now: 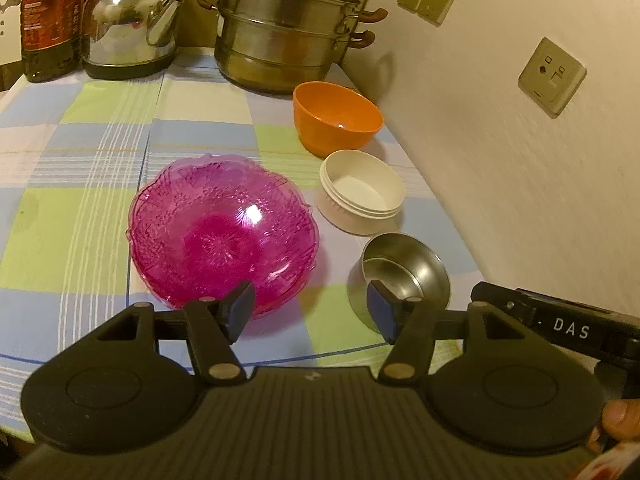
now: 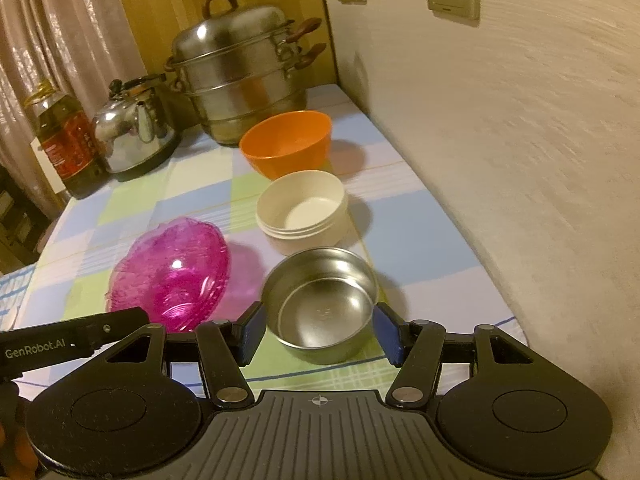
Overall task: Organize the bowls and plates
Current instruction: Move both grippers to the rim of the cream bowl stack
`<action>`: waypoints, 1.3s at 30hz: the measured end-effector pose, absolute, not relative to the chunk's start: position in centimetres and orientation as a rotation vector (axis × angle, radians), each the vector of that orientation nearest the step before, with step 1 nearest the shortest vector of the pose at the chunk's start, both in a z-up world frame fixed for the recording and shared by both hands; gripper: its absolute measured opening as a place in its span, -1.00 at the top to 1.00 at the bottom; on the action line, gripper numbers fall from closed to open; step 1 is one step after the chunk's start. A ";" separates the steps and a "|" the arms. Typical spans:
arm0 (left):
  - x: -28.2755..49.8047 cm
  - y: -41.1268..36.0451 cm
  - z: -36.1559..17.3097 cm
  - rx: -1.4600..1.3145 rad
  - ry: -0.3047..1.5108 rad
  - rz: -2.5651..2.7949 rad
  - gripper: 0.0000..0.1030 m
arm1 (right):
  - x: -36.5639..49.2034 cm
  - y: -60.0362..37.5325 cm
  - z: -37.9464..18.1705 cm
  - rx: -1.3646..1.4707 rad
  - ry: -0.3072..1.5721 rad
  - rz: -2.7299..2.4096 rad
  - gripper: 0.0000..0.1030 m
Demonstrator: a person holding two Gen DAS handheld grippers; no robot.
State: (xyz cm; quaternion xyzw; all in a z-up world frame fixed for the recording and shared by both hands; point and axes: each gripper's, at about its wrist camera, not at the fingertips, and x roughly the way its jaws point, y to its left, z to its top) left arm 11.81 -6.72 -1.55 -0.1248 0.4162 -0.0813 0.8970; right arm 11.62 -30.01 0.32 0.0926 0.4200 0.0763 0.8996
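A pink see-through bowl (image 1: pixel 224 232) (image 2: pixel 176 276) stands on the checked cloth. To its right, along the wall, stand an orange bowl (image 1: pixel 336 118) (image 2: pixel 288 144), a white tub (image 1: pixel 362 192) (image 2: pixel 302 208) and a steel bowl (image 1: pixel 400 276) (image 2: pixel 320 304). My left gripper (image 1: pixel 312 308) is open over the cloth just short of the pink bowl's near rim, with nothing between its pads. My right gripper (image 2: pixel 320 332) is open too. The steel bowl shows between its fingertips and sits on the cloth beyond them, not pressed by the pads.
A steel steamer pot (image 1: pixel 280 28), a kettle (image 1: pixel 128 28) and an oil bottle (image 1: pixel 52 20) line the back. A white wall (image 1: pixel 520 160) with sockets runs close along the right. The cloth's near edge (image 2: pixel 320 368) lies just under the grippers.
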 end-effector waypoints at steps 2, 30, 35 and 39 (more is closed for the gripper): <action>12.1 -7.0 -1.5 -0.254 0.861 -0.175 -0.13 | 11.8 -30.4 0.3 0.198 0.869 0.152 -0.15; 20.4 -9.0 -2.7 -0.197 0.869 -0.213 -0.12 | 18.3 -31.7 -1.6 0.171 0.885 0.120 -0.14; 22.9 -9.3 -3.7 -0.180 0.879 -0.218 -0.11 | 20.2 -31.7 -2.4 0.158 0.891 0.118 -0.14; 24.6 -9.5 -4.4 -0.166 0.887 -0.220 -0.09 | 21.6 -31.7 -3.1 0.151 0.897 0.117 -0.14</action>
